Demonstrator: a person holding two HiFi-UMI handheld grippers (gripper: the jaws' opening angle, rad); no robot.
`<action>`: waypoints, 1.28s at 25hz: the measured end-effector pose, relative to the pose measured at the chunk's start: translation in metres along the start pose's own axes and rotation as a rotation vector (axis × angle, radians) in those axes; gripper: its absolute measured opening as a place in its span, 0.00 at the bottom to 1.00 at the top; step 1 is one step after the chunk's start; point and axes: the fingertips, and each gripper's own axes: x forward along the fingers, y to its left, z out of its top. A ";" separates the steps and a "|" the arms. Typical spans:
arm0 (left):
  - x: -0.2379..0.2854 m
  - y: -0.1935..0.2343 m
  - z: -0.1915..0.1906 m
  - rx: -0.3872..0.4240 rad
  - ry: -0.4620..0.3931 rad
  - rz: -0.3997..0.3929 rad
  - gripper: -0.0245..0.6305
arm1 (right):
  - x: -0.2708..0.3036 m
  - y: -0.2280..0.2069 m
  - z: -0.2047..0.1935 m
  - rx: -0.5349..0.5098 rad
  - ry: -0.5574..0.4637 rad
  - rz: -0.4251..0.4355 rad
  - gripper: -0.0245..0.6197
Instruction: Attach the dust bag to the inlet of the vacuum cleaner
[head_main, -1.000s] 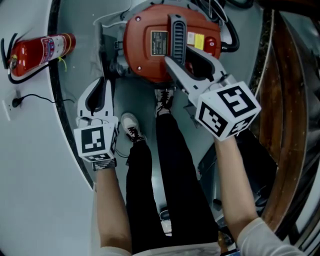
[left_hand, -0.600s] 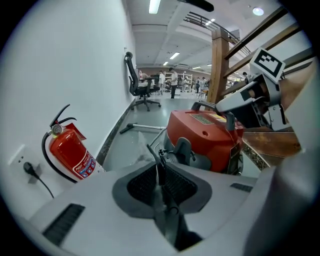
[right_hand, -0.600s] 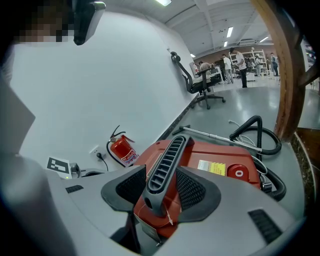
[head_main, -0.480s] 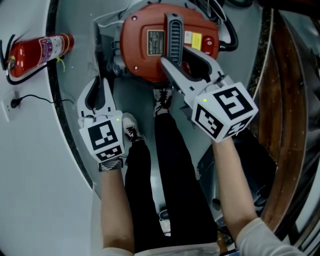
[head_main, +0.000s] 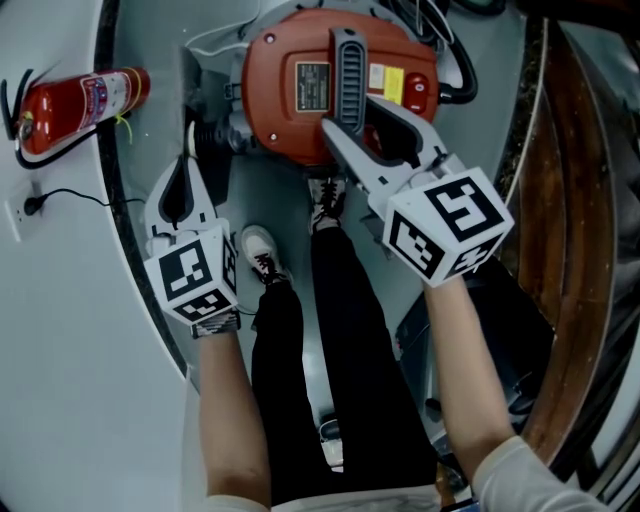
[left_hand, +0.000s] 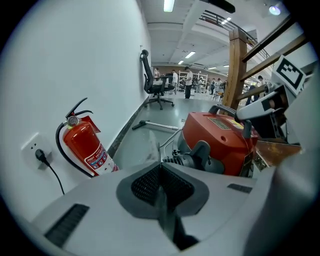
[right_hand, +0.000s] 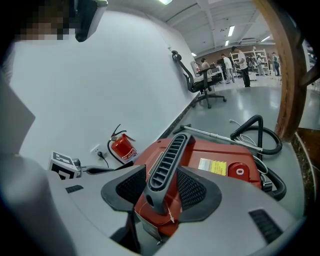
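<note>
The vacuum cleaner (head_main: 290, 110) is orange-red, its ribbed handle (head_main: 349, 70) dark grey, its label (head_main: 386, 82) yellow. The fire extinguisher (head_main: 75, 105) is red. The left cube (head_main: 192, 280) and the right cube (head_main: 450, 222) are white with black squares. The trousers (head_main: 340, 340) are black.

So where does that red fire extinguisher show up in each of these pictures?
Head view: the fire extinguisher is in the top left corner.
Left gripper view: left of centre, standing upright.
Right gripper view: small and far off, left of centre.
Shared landmark: the red vacuum cleaner, which is to the extinguisher's right in all three views.
</note>
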 end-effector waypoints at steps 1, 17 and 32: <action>0.000 -0.001 0.000 -0.003 -0.004 -0.012 0.05 | 0.000 0.000 0.000 0.003 -0.002 -0.001 0.35; -0.004 -0.015 0.007 -0.130 -0.160 -0.276 0.05 | 0.002 0.003 -0.003 0.004 -0.006 0.028 0.35; -0.007 -0.026 0.006 -0.154 -0.138 -0.329 0.05 | 0.011 0.009 -0.014 0.011 0.030 0.041 0.36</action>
